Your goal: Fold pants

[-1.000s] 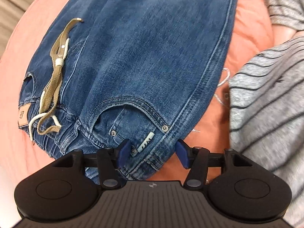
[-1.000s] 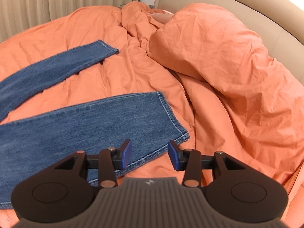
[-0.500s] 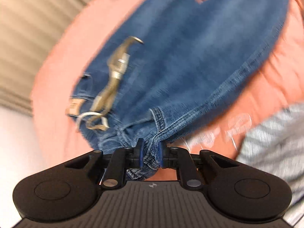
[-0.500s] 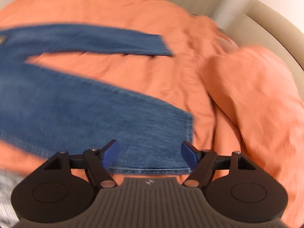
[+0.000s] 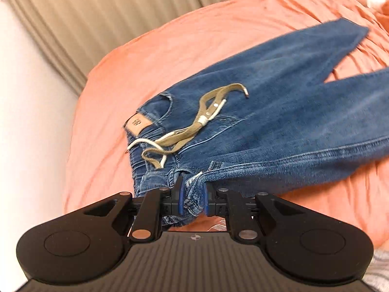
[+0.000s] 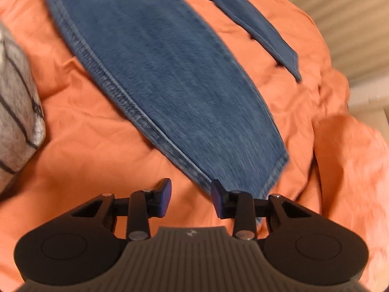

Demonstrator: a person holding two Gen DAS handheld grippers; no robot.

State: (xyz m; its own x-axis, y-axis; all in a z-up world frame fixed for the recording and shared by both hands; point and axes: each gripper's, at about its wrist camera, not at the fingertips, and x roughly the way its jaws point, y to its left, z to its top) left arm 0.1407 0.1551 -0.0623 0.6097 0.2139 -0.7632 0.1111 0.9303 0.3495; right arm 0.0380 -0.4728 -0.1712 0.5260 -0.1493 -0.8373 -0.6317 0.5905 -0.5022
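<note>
Blue jeans [image 5: 279,112] lie on an orange duvet [image 5: 170,48], with a tan drawstring [image 5: 194,124] and a leather patch [image 5: 138,123] at the waist. My left gripper [image 5: 192,194] is shut on the near corner of the waistband, which bunches between the pads. In the right wrist view the near pant leg [image 6: 170,73] runs down to its hem; the far leg [image 6: 255,22] lies beyond. My right gripper [image 6: 190,197] is open, with the hem's near corner just at its right fingertip [image 6: 216,192].
A grey striped sleeve [image 6: 17,112] shows at the left. Beige curtains [image 5: 109,12] hang behind the bed. A white wall [image 5: 24,121] stands at the left. A rumpled orange pillow [image 6: 352,158] lies to the right of the hem.
My left gripper closed on the waistband corner and swung to view the jeans from the waist end. My right gripper moved over the near leg's hem and stayed open.
</note>
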